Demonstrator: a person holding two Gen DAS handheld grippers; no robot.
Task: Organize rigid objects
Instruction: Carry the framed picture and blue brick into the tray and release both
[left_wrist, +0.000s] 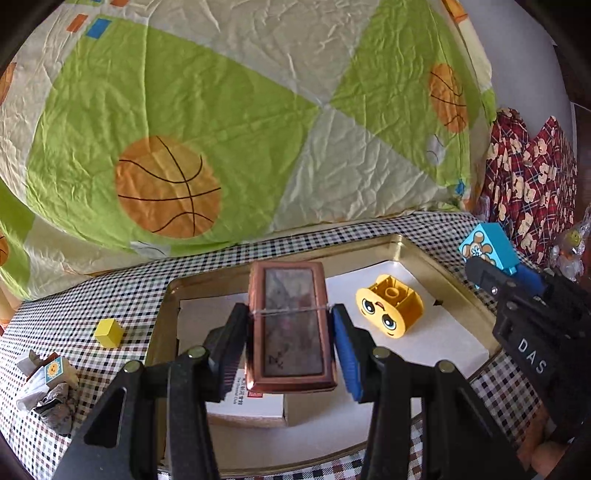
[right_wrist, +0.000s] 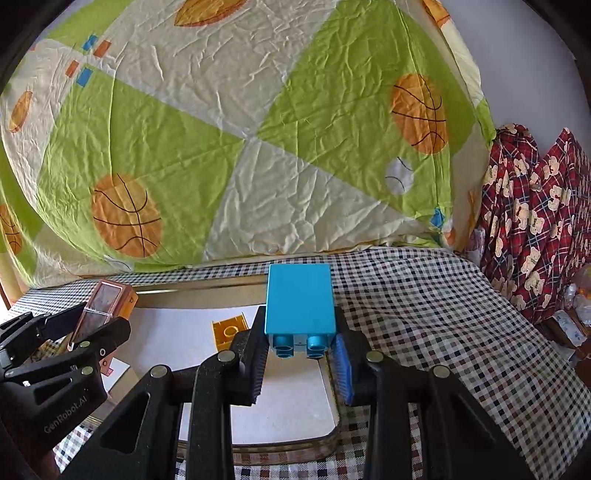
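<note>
Holding 2 items above the gold tin tray (left_wrist: 399, 243), the person has not yet set either one down. The left hand-held gripper (left_wrist: 291, 343) is clenched on a copper-brown flat case (left_wrist: 291, 325), gripped at mid-length and hanging over the tray's white liner. The right hand-held gripper (right_wrist: 301, 354) is clamped on a blue toy block (right_wrist: 300, 299), studs toward the camera, over the tray's right rim.

Risks, as judged: the case is smooth and held only across its narrow sides, so a tilt could let it slip onto the small box (left_wrist: 247, 406) beneath. The block sits near the rim; released there it may tip out onto the checked bench (right_wrist: 424, 295).

The left wrist view alone shows the yellow face block (left_wrist: 389, 310) whole inside the tray, a yellow cube (left_wrist: 108, 332) on the bench, and a cluttered heap (left_wrist: 48, 391) beyond. The right wrist view alone shows the block's plain top and studs.
</note>
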